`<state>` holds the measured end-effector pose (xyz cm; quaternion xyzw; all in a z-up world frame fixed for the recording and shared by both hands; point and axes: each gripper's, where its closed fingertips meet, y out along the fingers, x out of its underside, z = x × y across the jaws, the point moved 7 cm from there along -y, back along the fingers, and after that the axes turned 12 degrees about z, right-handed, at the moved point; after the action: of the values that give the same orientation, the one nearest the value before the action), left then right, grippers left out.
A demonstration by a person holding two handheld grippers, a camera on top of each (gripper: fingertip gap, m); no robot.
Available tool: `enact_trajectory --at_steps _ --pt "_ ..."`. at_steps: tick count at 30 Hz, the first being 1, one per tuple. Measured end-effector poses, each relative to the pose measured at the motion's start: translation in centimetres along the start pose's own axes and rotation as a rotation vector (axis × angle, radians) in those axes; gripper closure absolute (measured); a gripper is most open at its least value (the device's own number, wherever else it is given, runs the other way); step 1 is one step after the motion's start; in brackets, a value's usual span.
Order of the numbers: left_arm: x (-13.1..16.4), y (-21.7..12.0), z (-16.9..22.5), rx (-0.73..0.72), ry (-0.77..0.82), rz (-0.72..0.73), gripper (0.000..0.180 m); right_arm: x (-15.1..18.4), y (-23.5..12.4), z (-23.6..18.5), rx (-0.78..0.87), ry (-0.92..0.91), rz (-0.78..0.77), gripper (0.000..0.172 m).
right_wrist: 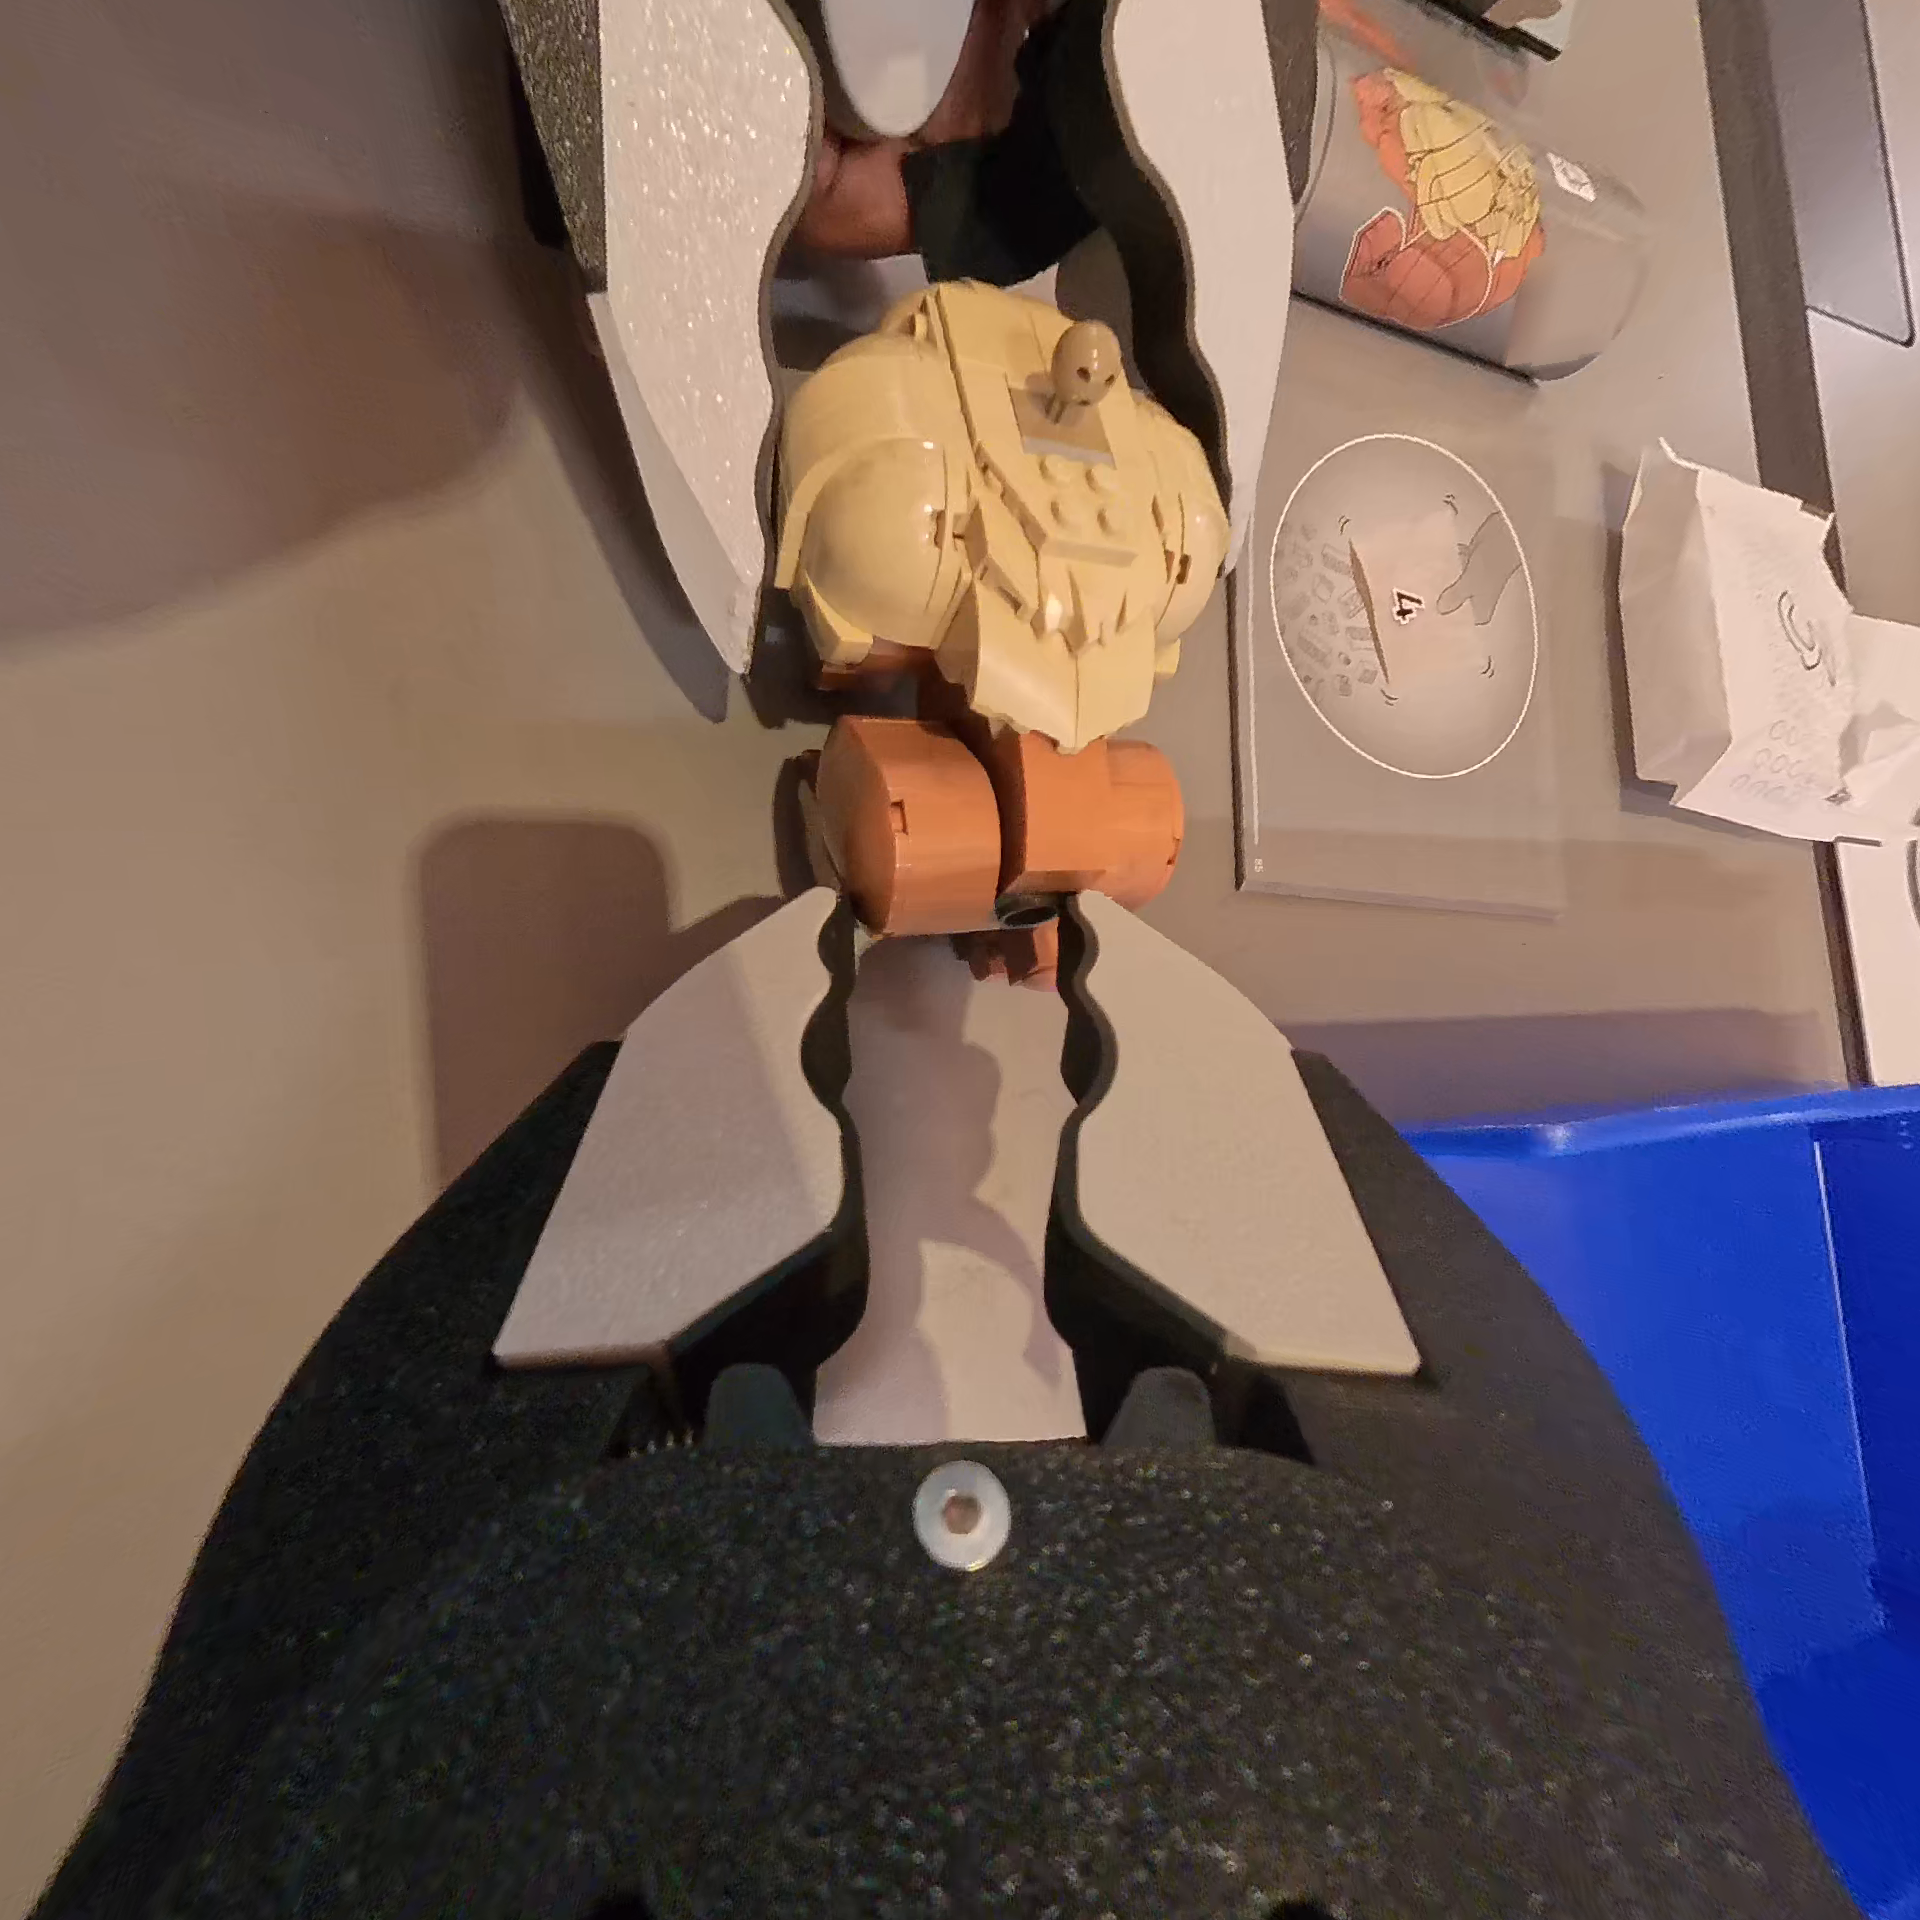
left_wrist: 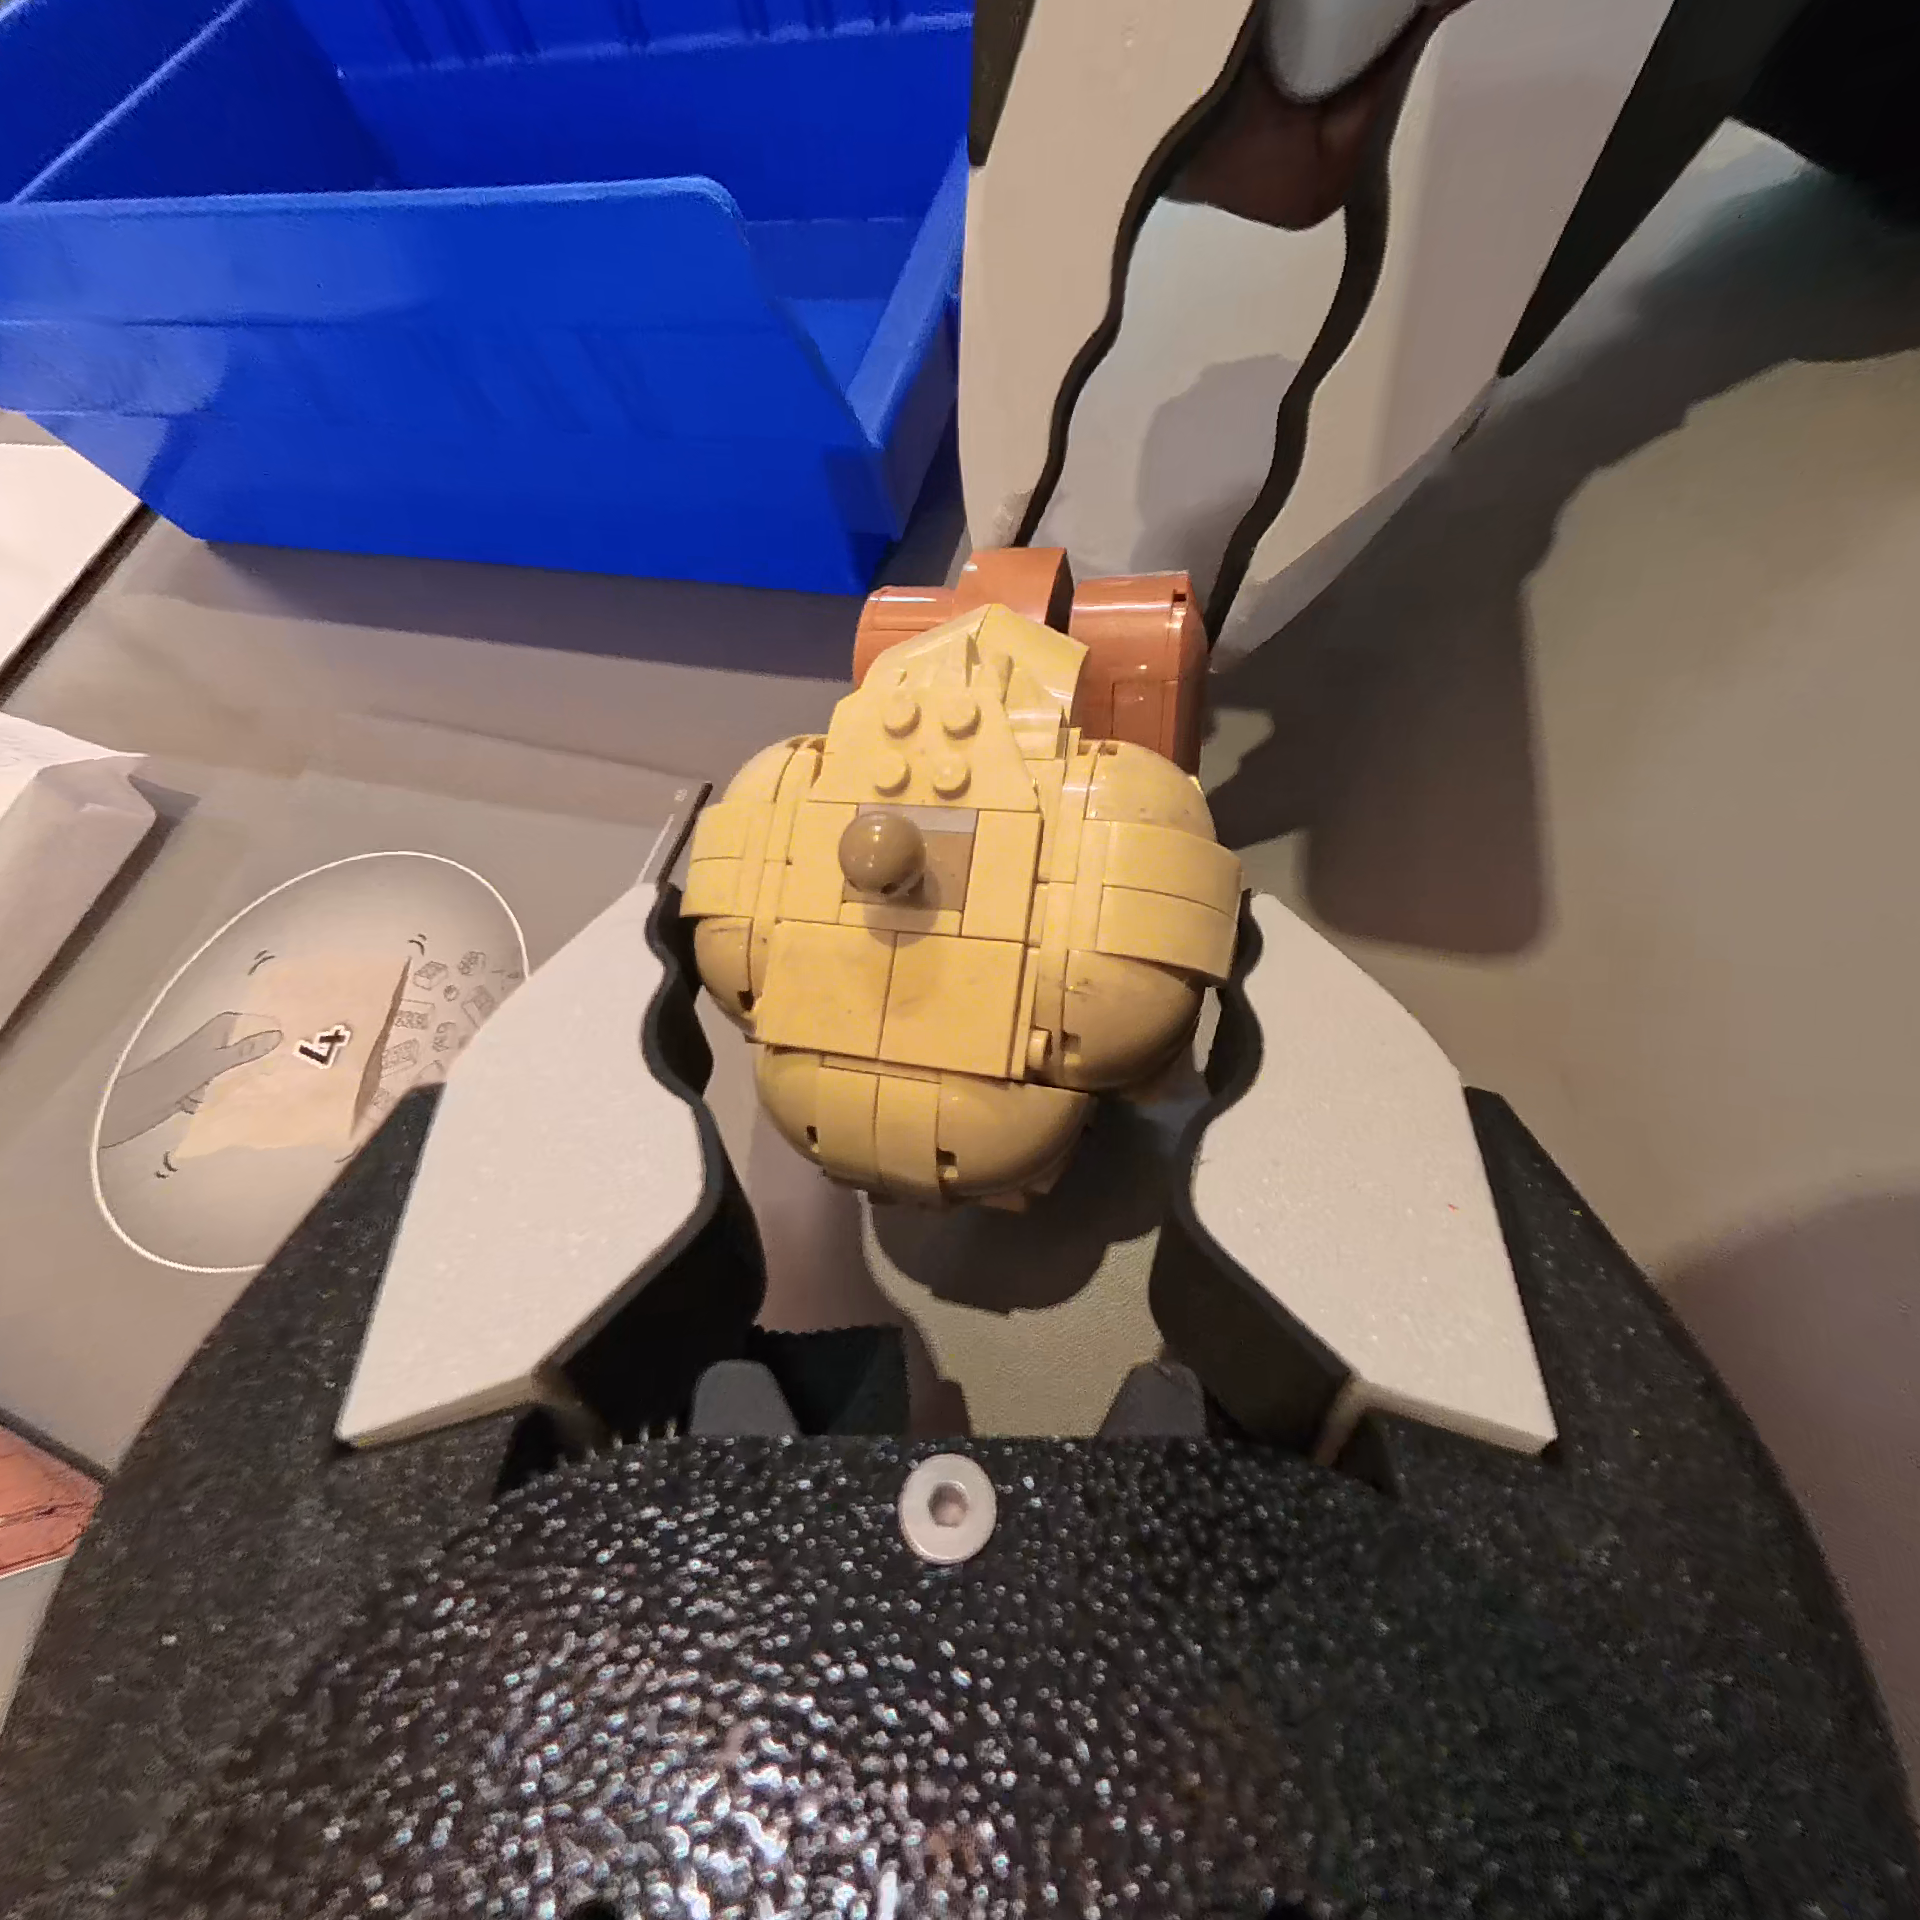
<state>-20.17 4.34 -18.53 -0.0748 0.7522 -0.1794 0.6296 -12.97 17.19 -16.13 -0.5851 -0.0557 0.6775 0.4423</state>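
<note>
Tan brick-built model (left_wrist: 961,940) with a small ball knob (left_wrist: 881,852) on top and a reddish-brown cylindrical part (right_wrist: 997,821) at its far end, raised over the grey table (left_wrist: 1558,1039), between two hand-held grippers. Left gripper (left_wrist: 961,966) spread wide around the rounded tan body, both dark wavy pads (left_wrist: 675,997) pressed against its sides. Right gripper (right_wrist: 961,920) narrowed at the opposite end, fingertips (right_wrist: 831,935) pinching the small brown stub under the reddish-brown cylinders. Blue plastic bin (left_wrist: 499,343) just behind and to the left in the left wrist view. Grey instruction booklet (right_wrist: 1403,644) with a round diagram flat on the table beside the model; crumpled white paper (right_wrist: 1766,644) farther along.
</note>
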Motion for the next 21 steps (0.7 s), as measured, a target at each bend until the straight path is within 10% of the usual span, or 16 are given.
enact_trajectory --at_steps 14,21 --pt "0.2 0.1 -0.6 -0.009 -0.053 0.032 0.085 1.0 0.3 0.1 0.035 0.080 0.039 0.108" --pt "0.2 -0.2 -0.3 0.022 0.194 0.112 0.085 0.7 0.1 0.8 0.015 0.176 0.196 0.091"
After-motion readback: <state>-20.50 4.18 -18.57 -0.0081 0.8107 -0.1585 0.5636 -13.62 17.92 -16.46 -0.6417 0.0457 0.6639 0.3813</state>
